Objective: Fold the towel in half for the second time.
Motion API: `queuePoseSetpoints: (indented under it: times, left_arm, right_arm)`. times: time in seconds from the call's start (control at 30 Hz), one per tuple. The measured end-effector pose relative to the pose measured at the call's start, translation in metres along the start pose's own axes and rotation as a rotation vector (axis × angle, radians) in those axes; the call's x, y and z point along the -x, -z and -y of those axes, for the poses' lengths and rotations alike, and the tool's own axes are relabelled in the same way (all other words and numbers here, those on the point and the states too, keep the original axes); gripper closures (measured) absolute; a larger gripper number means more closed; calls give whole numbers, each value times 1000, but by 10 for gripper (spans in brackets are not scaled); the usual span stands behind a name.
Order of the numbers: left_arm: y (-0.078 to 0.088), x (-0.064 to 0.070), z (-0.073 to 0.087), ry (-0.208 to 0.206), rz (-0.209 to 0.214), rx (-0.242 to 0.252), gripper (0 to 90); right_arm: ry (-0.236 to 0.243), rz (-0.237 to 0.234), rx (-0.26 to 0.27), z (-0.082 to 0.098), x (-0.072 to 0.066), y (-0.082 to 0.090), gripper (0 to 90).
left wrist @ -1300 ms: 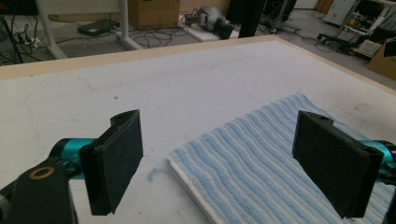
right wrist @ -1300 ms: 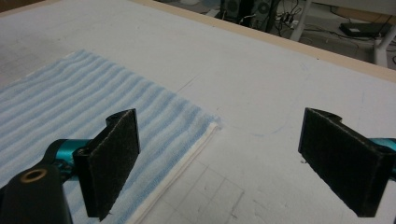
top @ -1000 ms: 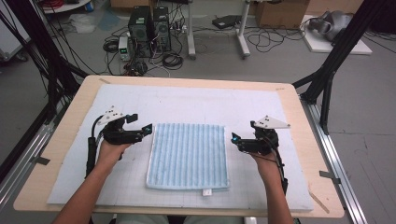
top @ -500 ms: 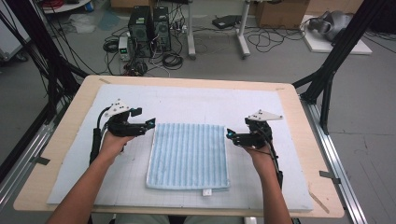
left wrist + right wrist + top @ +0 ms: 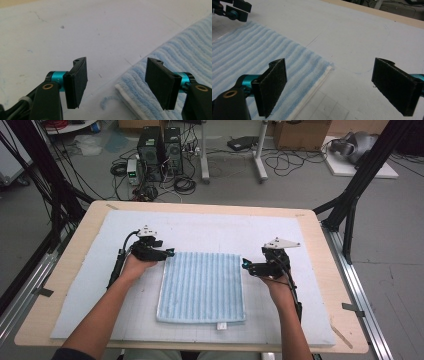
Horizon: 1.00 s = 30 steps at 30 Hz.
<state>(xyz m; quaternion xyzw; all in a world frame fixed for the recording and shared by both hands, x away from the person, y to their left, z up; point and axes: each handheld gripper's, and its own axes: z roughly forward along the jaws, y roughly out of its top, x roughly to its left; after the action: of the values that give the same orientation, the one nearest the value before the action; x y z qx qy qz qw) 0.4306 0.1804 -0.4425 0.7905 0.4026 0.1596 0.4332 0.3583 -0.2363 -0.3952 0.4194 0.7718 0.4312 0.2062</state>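
A person seated at the near edge of a wooden table [image 5: 60,270] works two hand-held grippers over a blue ribbed towel [image 5: 202,287], which lies flat and square at the middle of a white mat [image 5: 225,227] covering most of the tabletop. The towel's white-hemmed edge runs along its near side, where a small tag [image 5: 221,325] sticks out onto the mat.

The left gripper [image 5: 167,252] sits at the towel's far left corner. Its jaws have just been closing but stand well apart; in the left gripper view the towel corner [image 5: 130,87] lies below and between them, one pad [image 5: 77,83] over bare mat, the other pad [image 5: 160,85] over the ribbed cloth. Neither pad presses on the fabric, and nothing is held.

The right gripper [image 5: 246,265] rests at the towel's far right corner, jaws wide apart and empty. In the right gripper view one pad [image 5: 273,86] hangs over the towel's hemmed edge [image 5: 319,82], the other pad [image 5: 395,85] over the mat beside it, with the left gripper [image 5: 237,10] visible across the cloth.

Beyond the table's far edge, two computer towers [image 5: 160,147] and coils of cable lie on the floor.
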Motion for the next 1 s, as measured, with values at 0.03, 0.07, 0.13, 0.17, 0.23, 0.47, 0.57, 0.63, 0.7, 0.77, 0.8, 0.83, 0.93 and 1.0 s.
queuePoseSetpoints:
  times: [0.03, 0.07, 0.13, 0.17, 0.23, 0.47, 0.57, 0.63, 0.7, 0.77, 0.8, 0.83, 0.93, 1.0]
  left_arm:
    - [-2, 0, 1, 4, -1, -9, 359]
    - [-4, 1, 2, -2, -9, -24, 369]
    - [-7, 2, 4, -15, -17, -45, 429]
    - [-8, 3, 4, -16, -18, -50, 446]
    - [-8, 4, 4, -27, -24, -52, 457]
    - [-7, 9, 4, -74, 9, -52, 654]
    - [-7, 12, 4, -89, 21, -56, 757]
    - [-8, 13, 5, -83, 31, -51, 796]
    - [-7, 14, 5, -91, 34, -52, 831]
    - [-7, 14, 5, -80, 35, -52, 844]
    - [-8, 13, 5, -76, 38, -50, 847]
    - [-8, 13, 5, -75, 39, -48, 852]
    - [-7, 13, 5, -69, 39, -46, 862]
    - [-7, 13, 6, -55, 38, -39, 864]
  right_arm:
    - [1, -1, -1, 0, 0, -1, 120]
    - [1, -1, -5, 0, 0, -1, 120]
    - [-1, -2, -10, 0, 0, -2, 120]
    - [0, -2, -11, 1, 0, -2, 120]
    - [-1, -5, -12, 1, 0, -2, 120]
    - [-1, -5, -19, 2, 0, -5, 120]
    - [-2, -6, -26, 2, -1, -7, 120]
    - [-3, -6, -27, 2, -1, -8, 121]
    - [-9, -6, -29, 2, -1, -9, 121]
    - [-8, -6, -32, 2, -1, -9, 121]
    - [-9, -4, -32, 2, -1, -10, 122]
    - [-9, -5, -33, 2, -1, -11, 122]
    - [-13, -6, -35, 2, -1, -14, 130]
    - [-16, -10, -38, 1, 0, -17, 140]
